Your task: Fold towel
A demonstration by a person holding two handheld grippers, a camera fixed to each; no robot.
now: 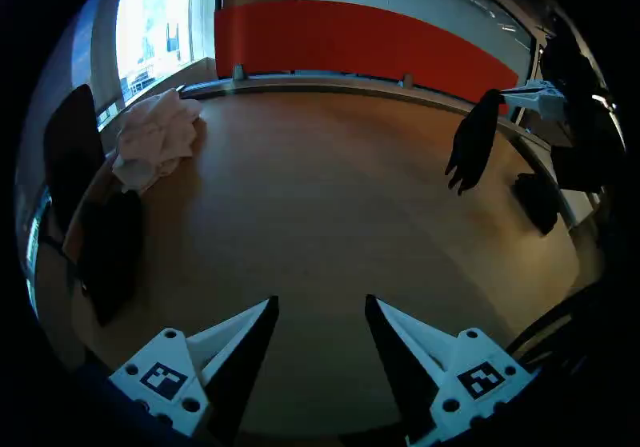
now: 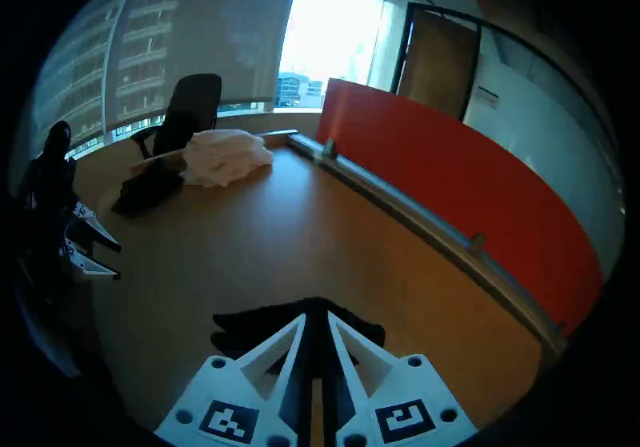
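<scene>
- R claw (image 2: 317, 317) is clamped on black towel (image 1: 474, 139); the towel is held up off the bench (image 1: 320, 207), hanging bunched.
- L claw (image 1: 320, 323) is held apart, nothing in it, low over the bench.
- Pale cloth pile (image 1: 156, 135) & another dark cloth (image 1: 112, 255) are seen at the bench edge, well apart from the towel.
- Progress is judged early: towel lifted only. Not yet laid flat, no fold made; spreading & folding remain.

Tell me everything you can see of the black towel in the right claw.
The black towel is soft dark cloth, bunched and limp. It hangs from the right claw, pinched between its nearly closed fingers, over the wooden desk. Its lower edge looks ragged; whether it touches the desk is unclear.
</scene>
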